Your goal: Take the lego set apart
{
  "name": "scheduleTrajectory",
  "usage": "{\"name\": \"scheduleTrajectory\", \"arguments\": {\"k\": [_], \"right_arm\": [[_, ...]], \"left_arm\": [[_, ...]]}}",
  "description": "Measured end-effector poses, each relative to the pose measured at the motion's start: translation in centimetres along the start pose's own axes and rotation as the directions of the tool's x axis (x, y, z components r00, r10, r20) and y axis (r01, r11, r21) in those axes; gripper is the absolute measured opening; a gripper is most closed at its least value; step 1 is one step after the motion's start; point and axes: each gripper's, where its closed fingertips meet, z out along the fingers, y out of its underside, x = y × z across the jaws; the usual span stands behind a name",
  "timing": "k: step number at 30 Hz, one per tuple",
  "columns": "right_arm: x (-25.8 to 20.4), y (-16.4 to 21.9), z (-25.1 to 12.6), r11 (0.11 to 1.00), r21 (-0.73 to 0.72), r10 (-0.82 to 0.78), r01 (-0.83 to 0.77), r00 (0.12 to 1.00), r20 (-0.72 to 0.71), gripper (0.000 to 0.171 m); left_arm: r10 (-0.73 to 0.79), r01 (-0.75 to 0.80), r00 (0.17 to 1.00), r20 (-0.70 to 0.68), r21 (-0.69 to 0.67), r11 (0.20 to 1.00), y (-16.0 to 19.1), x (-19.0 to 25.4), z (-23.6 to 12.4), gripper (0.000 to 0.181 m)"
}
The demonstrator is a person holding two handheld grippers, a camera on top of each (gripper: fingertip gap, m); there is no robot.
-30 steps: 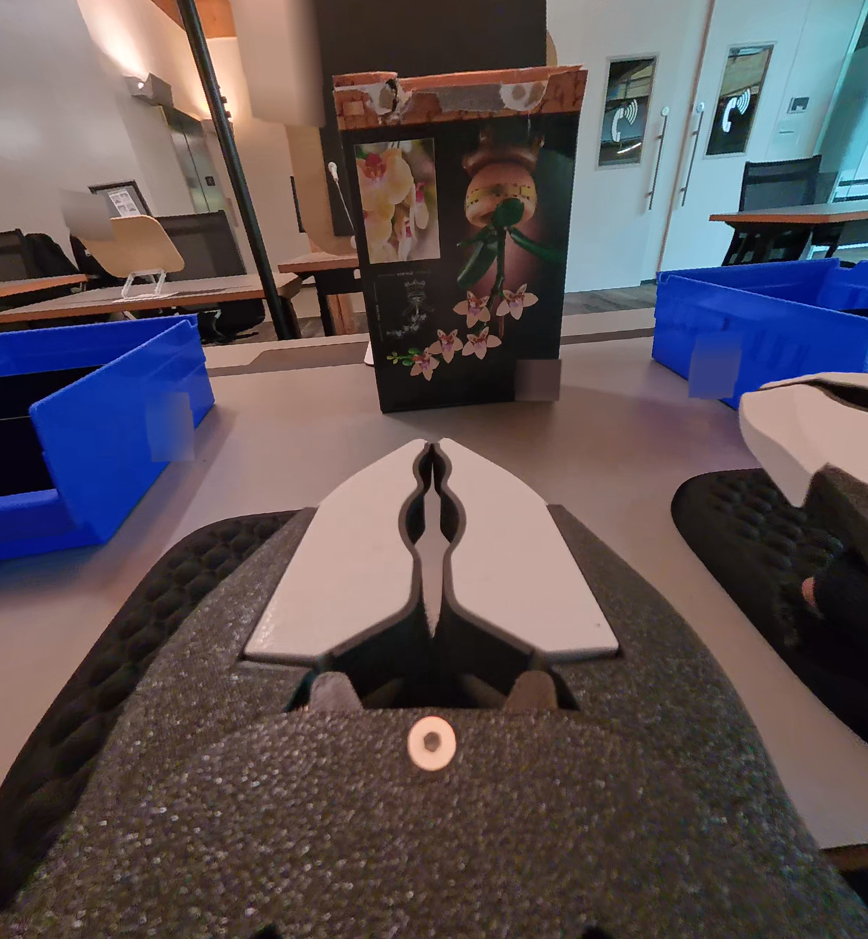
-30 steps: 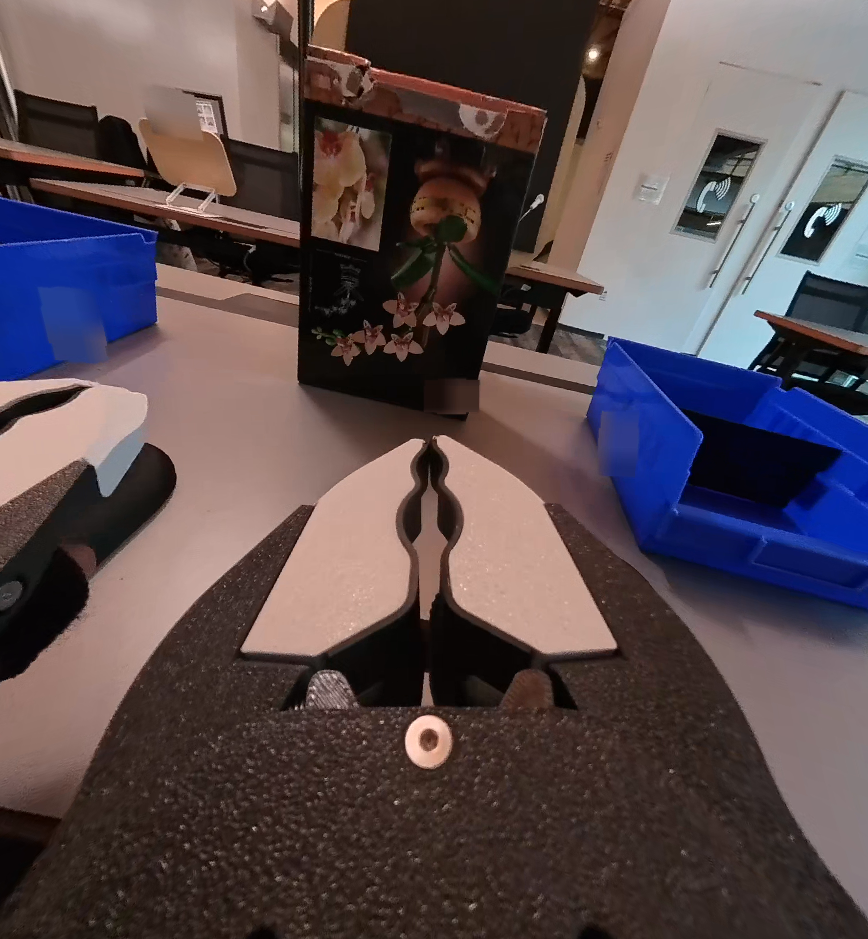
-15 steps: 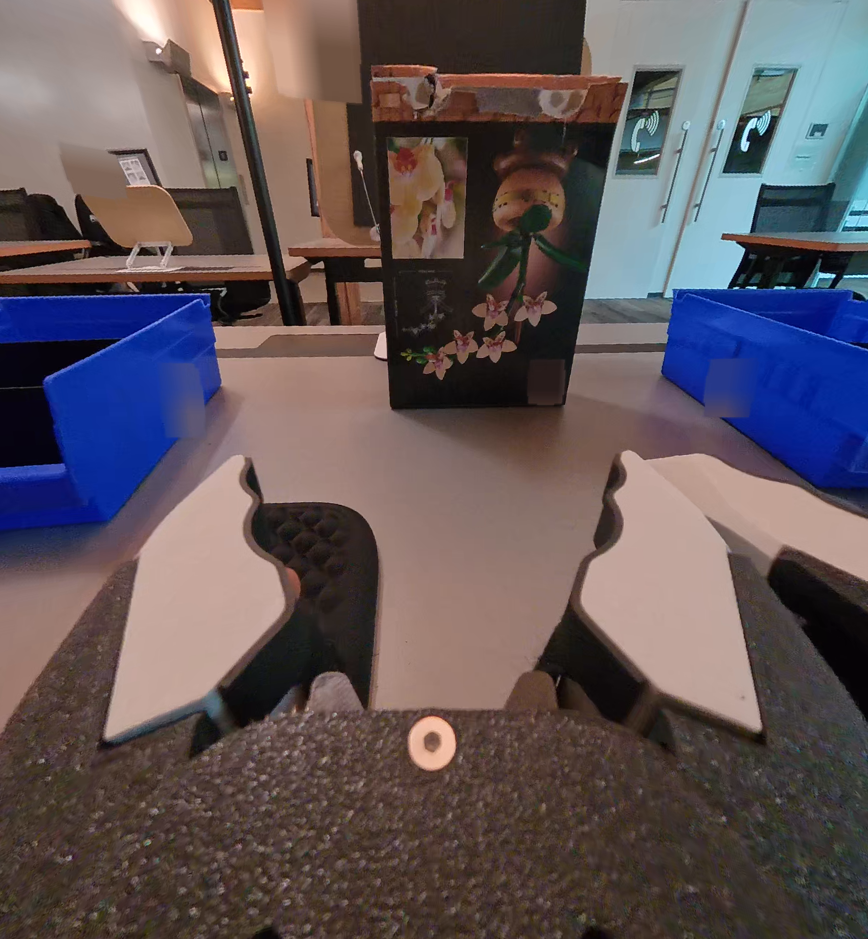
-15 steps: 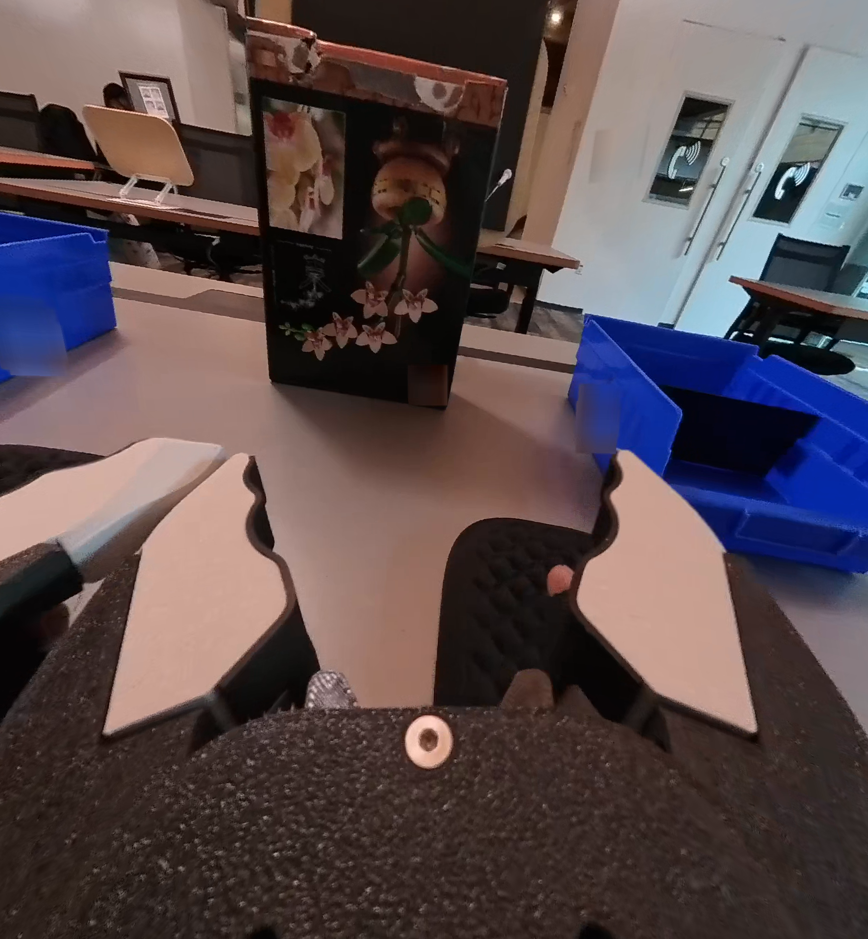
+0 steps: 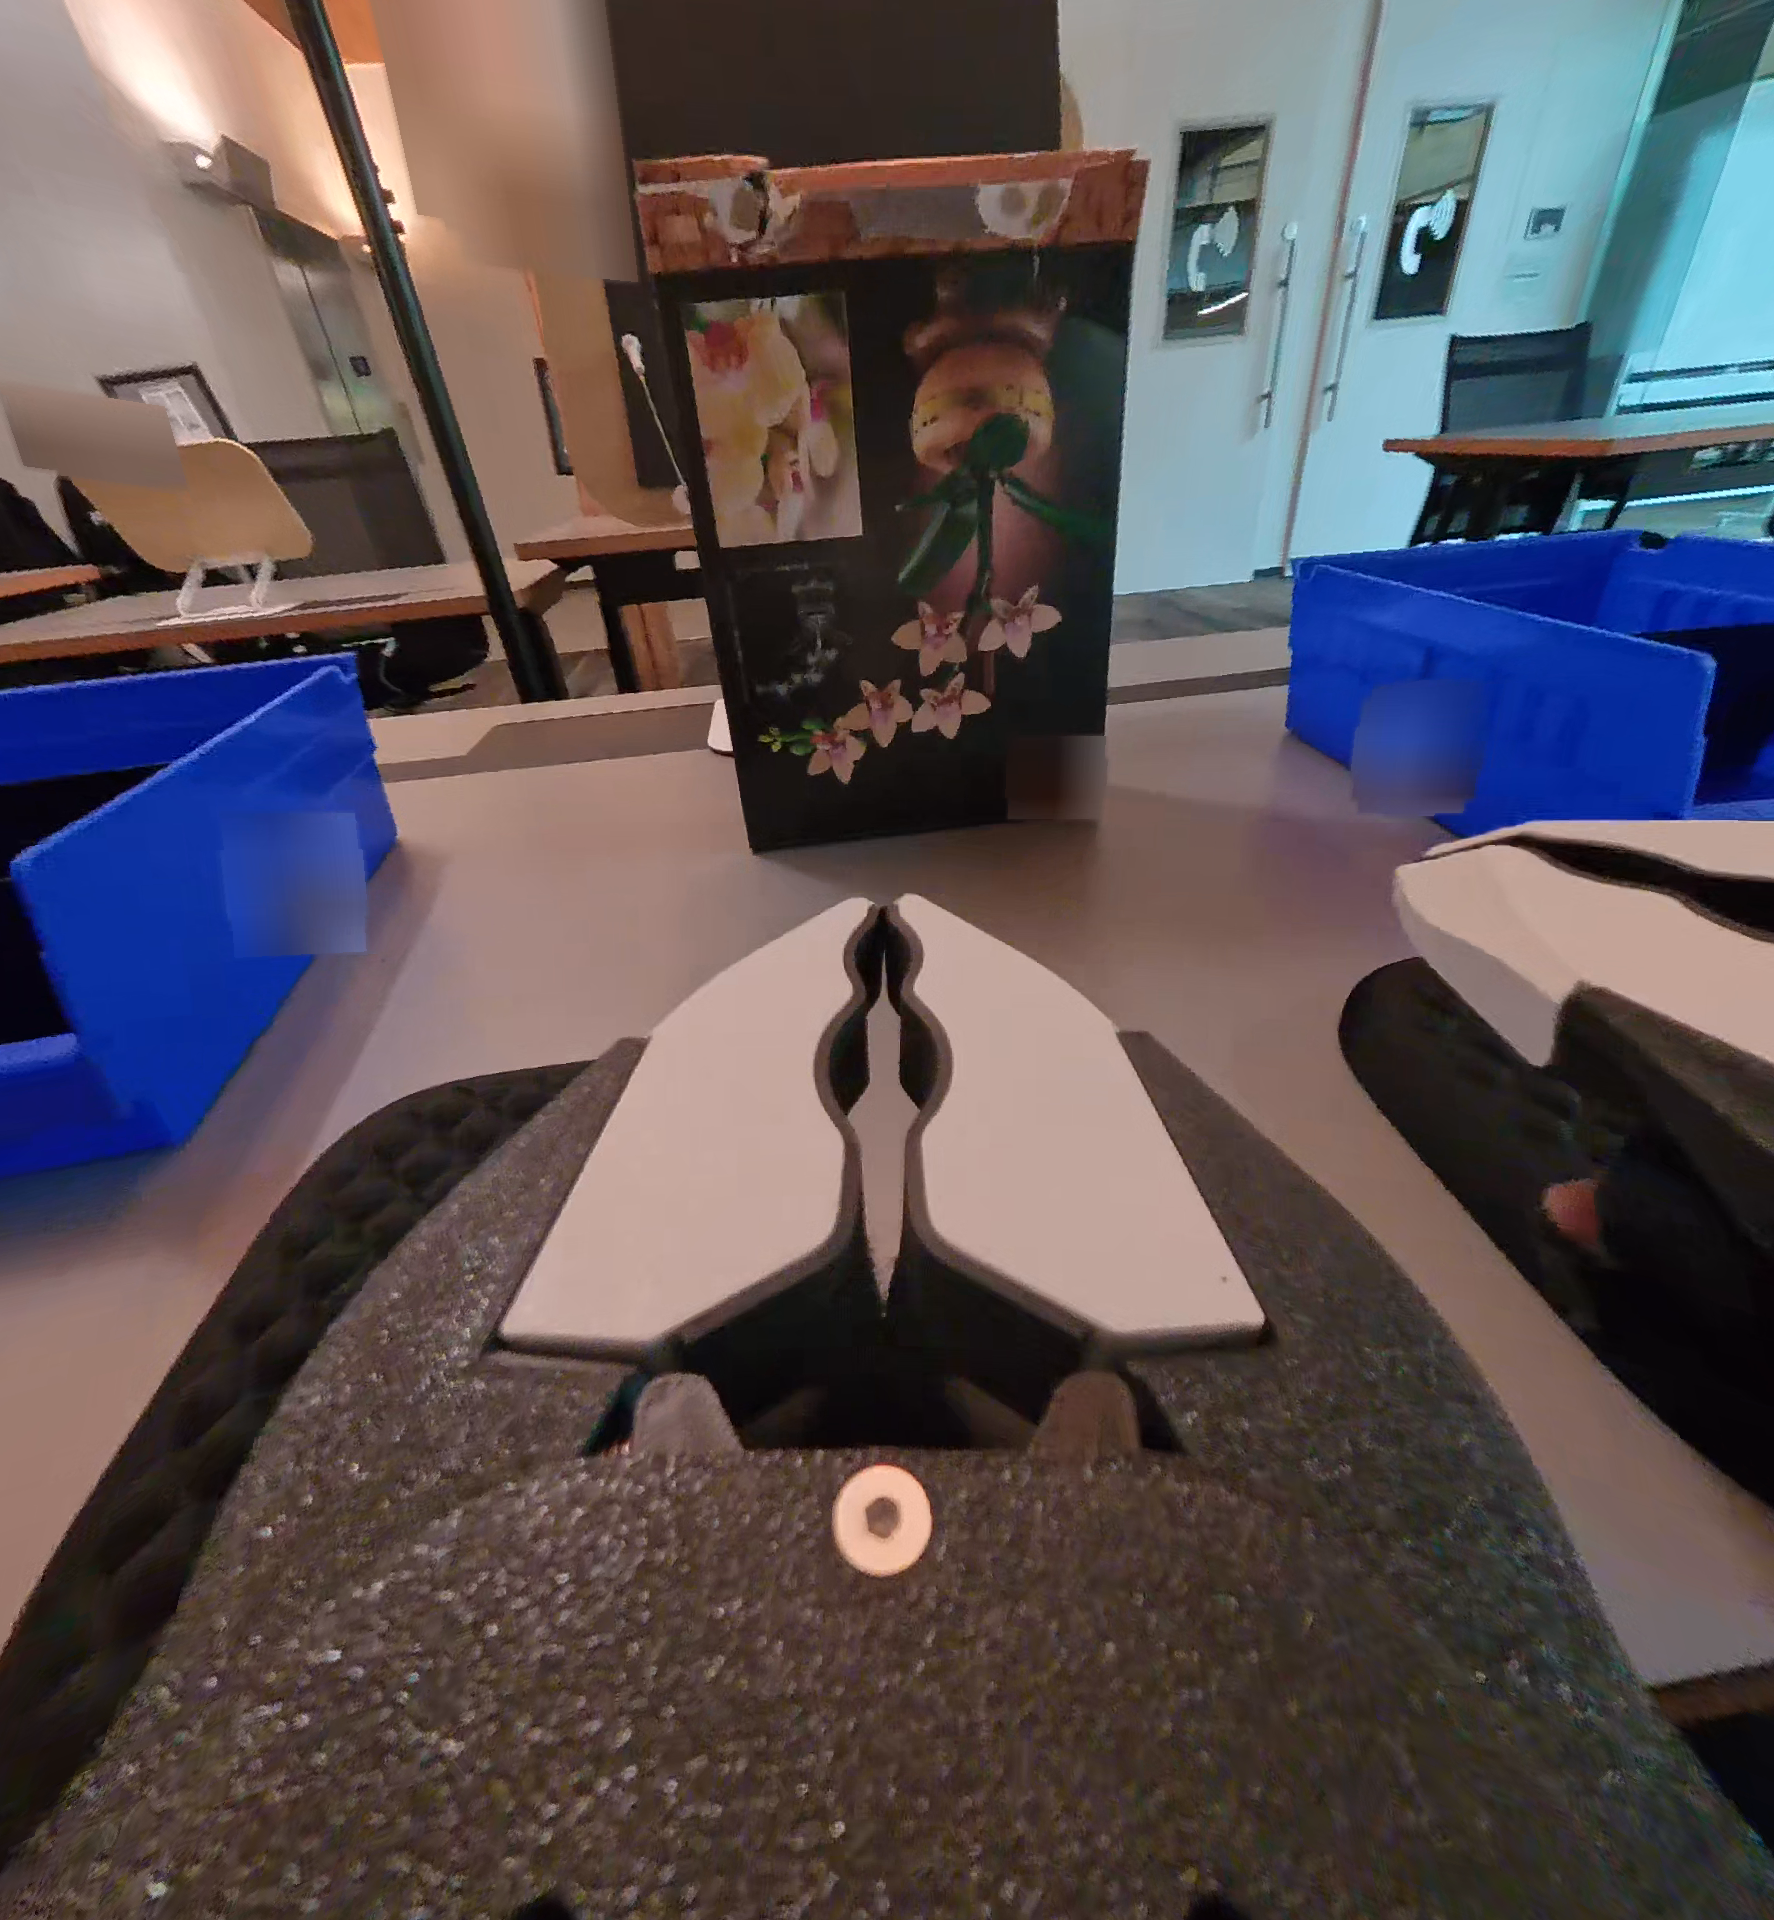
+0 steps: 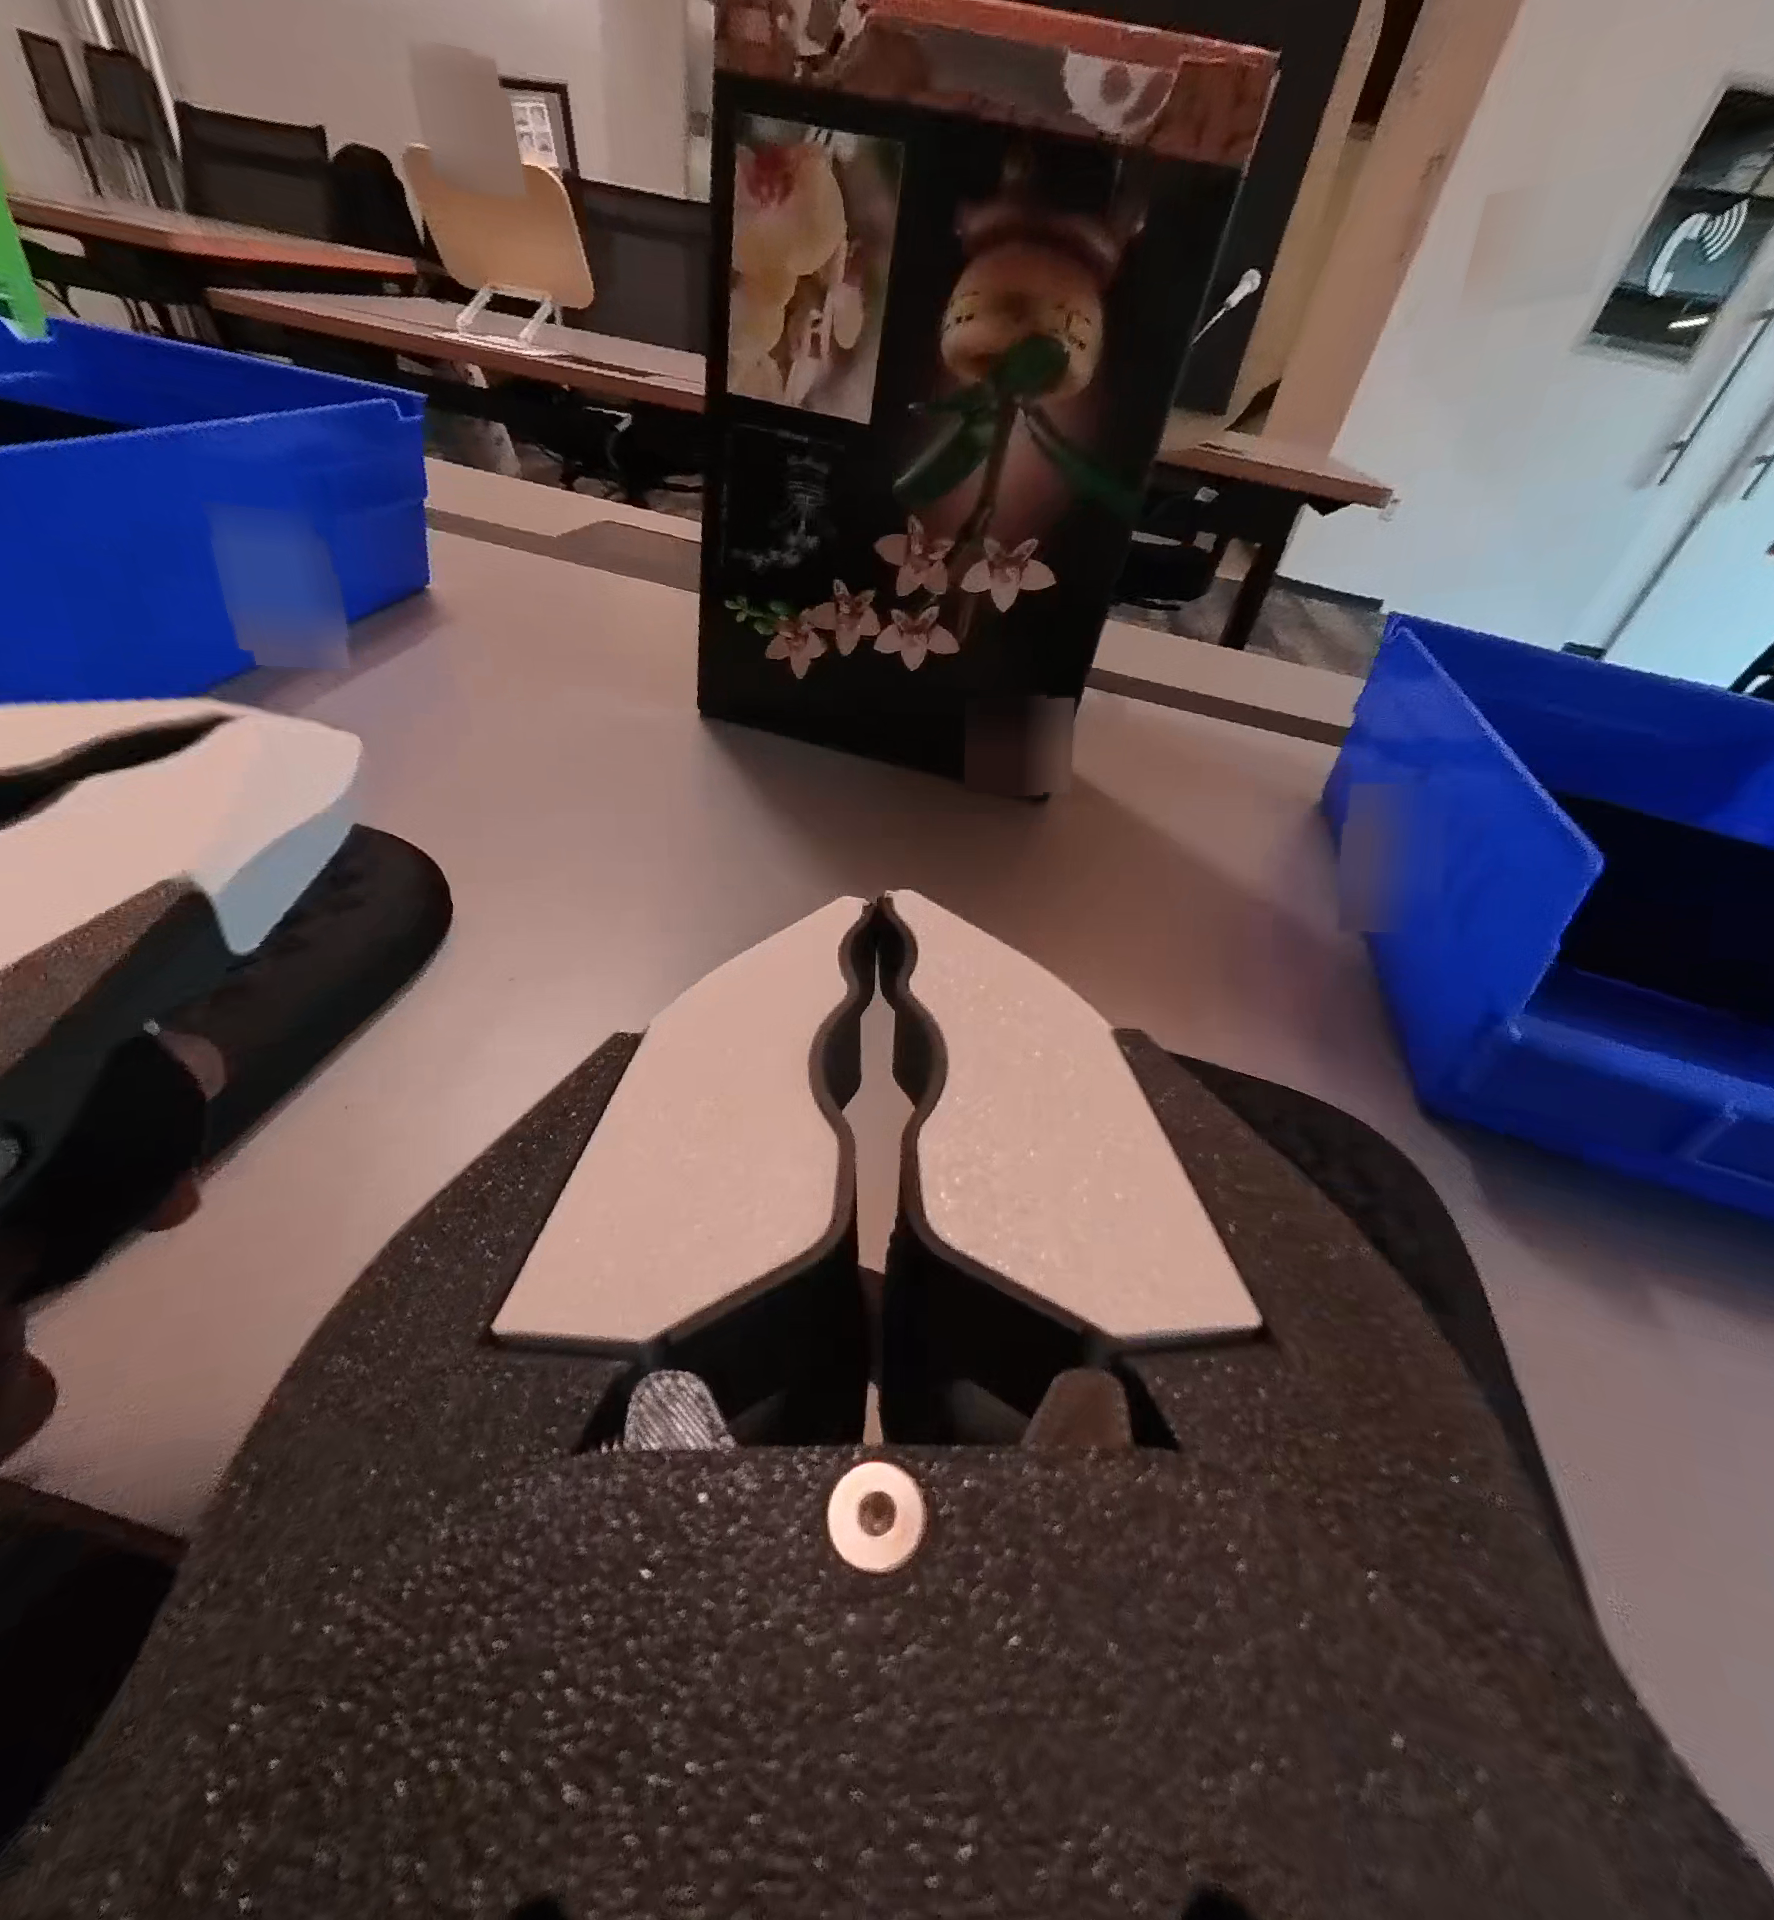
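Lego set box (image 5: 904, 540) stands upright mid-table, dark printed face with orchid pictures toward both cameras, torn brown cardboard edge along its top. Nothing is touching it. It sits on the grey table (image 5: 571, 935), well ahead of both grippers and roughly centred between them.

Left gripper (image 5: 881, 914): clenched, tips meeting, nothing between them, low over the table's near edge. Right gripper (image 6: 879, 906): same, tips pressed together, empty. Each shows at the side of the other's view, also closed, so they sit side by side, apart, both pointing at the box.

Blue bin (image 5: 166, 935) on the table to the left of the box, open front, interior dark, contents can't be made out. Second blue bin (image 6: 1589, 935) to the right, same type, nothing visible inside. Both bins are clear of the box.

Behind: wooden desks, black chairs, a black pole (image 5: 415, 353) left of the box, white doors at right.
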Motion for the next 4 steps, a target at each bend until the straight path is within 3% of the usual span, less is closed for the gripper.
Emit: {"name": "scheduleTrajectory", "arguments": {"k": [4], "right_arm": [[0.02,-0.02,0.08,1.000,-0.011,-0.012,0.012,1.000,0.000,0.000]], "left_arm": [[-0.016,0.016,1.000,-0.015,-0.014,1.000,0.15,0.14,0.17,0.000]]}}
